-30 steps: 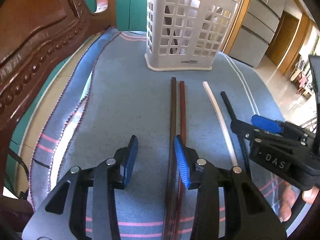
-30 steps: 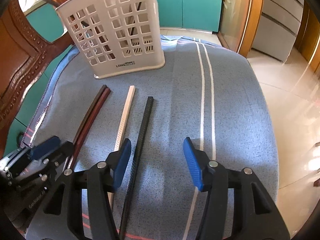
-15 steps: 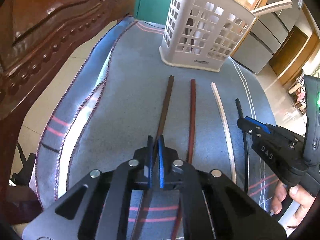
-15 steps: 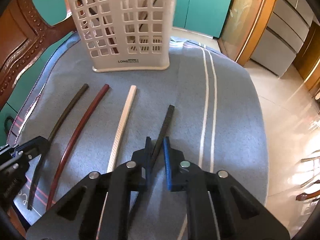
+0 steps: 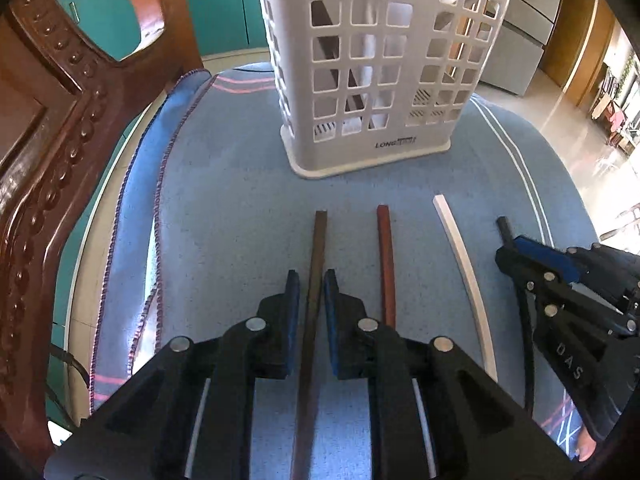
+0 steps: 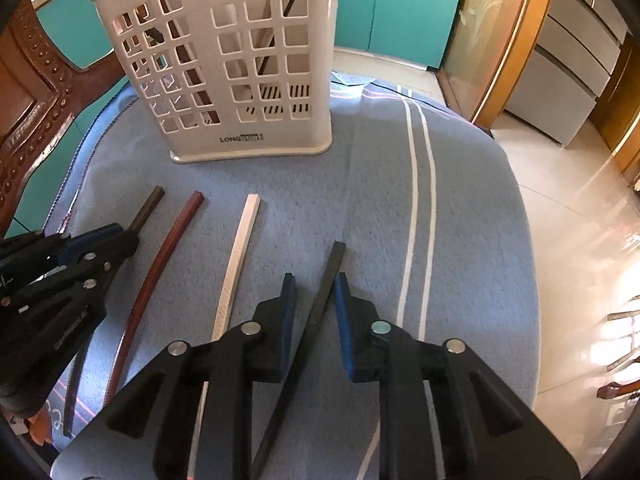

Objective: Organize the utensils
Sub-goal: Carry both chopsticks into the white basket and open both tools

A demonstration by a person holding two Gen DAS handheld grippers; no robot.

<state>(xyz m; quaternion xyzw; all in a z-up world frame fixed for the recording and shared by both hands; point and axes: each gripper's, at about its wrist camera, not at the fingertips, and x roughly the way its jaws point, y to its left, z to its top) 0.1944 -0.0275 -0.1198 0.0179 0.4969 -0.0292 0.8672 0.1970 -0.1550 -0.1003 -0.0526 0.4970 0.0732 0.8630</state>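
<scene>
Four chopsticks lie on the blue cloth before a white slotted basket (image 5: 368,160) (image 6: 248,148), which holds more sticks. My left gripper (image 5: 311,276) (image 6: 116,236) has the dark brown chopstick (image 5: 318,248) (image 6: 150,204) between its blue pads. Its jaws are opening slightly, and the pads still sit against the stick. My right gripper (image 6: 314,278) (image 5: 520,248) is shut on the black chopstick (image 6: 332,268) (image 5: 503,226). The red-brown chopstick (image 5: 386,260) (image 6: 172,240) and the white chopstick (image 5: 460,256) (image 6: 240,252) lie loose between the two grippers.
A carved wooden chair (image 5: 48,160) rises close on the left. The blue cloth (image 5: 220,200) covers the table to its rounded edge, with tiled floor (image 6: 580,240) beyond on the right. Teal cabinets stand behind the basket. A fingertip (image 5: 586,446) shows at the lower right.
Both grippers went from wide open to closed on a chopstick each. The dark brown and black sticks now lie apart from their neighbours. Both views have come nearer the basket.
</scene>
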